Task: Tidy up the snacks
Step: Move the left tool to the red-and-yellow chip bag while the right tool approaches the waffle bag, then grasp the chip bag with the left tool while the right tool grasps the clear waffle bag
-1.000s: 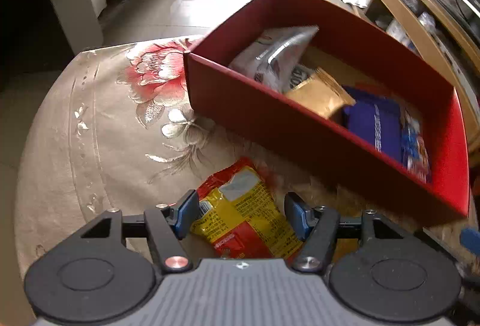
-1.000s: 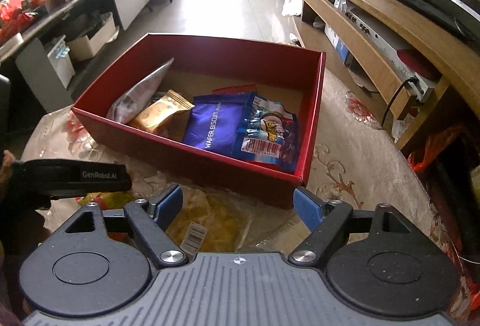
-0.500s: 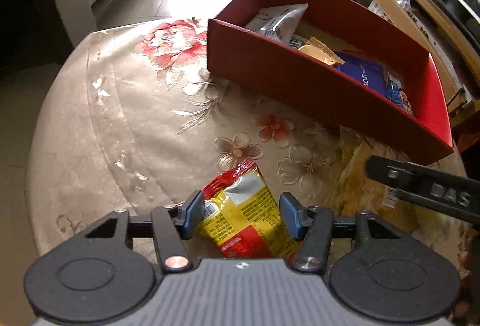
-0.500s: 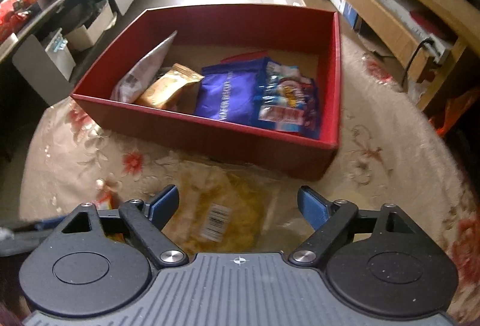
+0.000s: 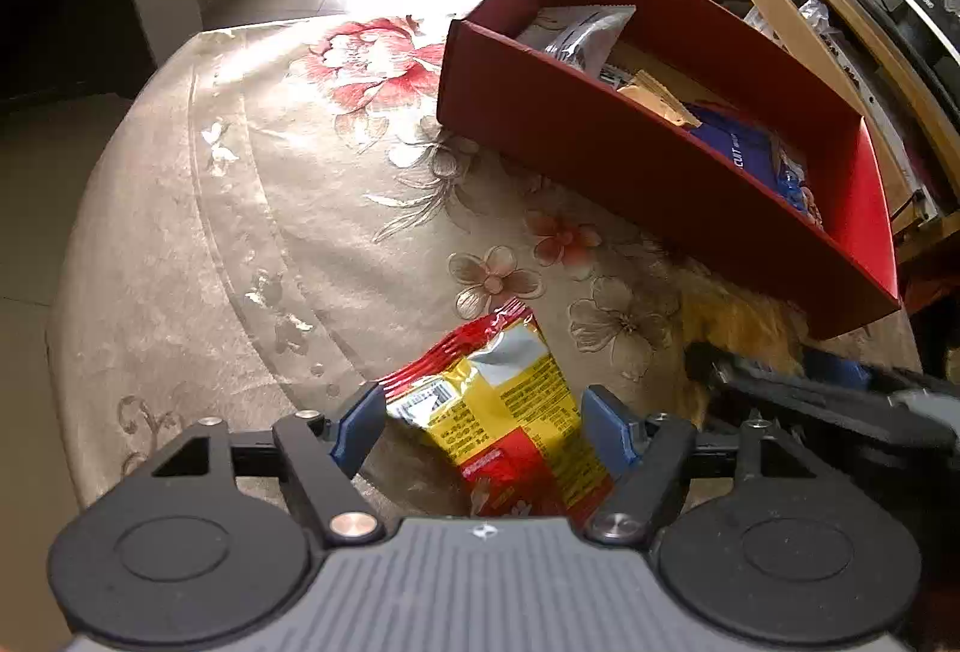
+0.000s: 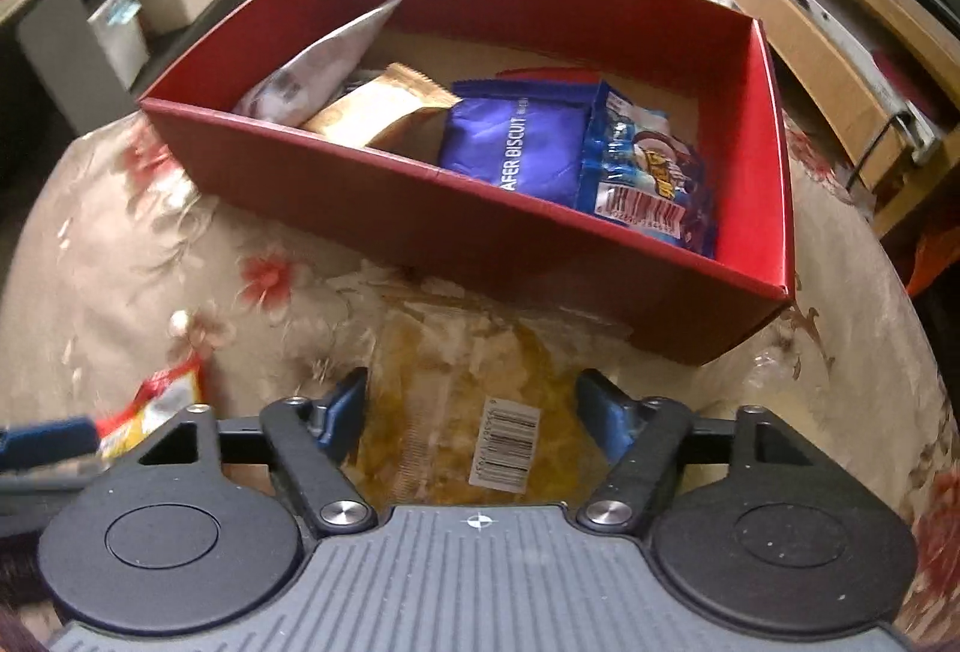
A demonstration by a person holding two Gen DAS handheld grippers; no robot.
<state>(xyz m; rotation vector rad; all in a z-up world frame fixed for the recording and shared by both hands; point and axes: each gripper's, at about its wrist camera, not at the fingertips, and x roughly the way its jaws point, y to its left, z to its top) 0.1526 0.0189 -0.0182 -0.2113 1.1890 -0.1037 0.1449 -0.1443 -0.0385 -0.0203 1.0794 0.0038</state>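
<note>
A red and yellow snack packet point(image 5: 504, 400) lies flat on the flowered tablecloth between the pads of my left gripper point(image 5: 483, 430). Its jaws are opening and the pads stand just off the packet's sides. My right gripper point(image 6: 474, 412) hangs low over a clear bag of yellow snacks point(image 6: 456, 364) in front of the red box point(image 6: 420, 208). Its jaws are closing with the bag between them, and no squeeze shows. The box holds a silver bag point(image 6: 324, 63), a tan packet point(image 6: 384, 105), a purple wafer biscuit pack point(image 6: 516, 141) and a blue packet point(image 6: 648, 172).
The round table's cloth point(image 5: 240, 208) drops off at the left and near edges. A wooden shelf unit point(image 6: 828, 51) runs along the right behind the box. The right gripper's finger point(image 5: 840, 412) reaches in close beside my left one.
The left gripper drew back from the box with the red and yellow packet, then its jaws widened. The right gripper sank toward the clear bag and its jaws narrowed.
</note>
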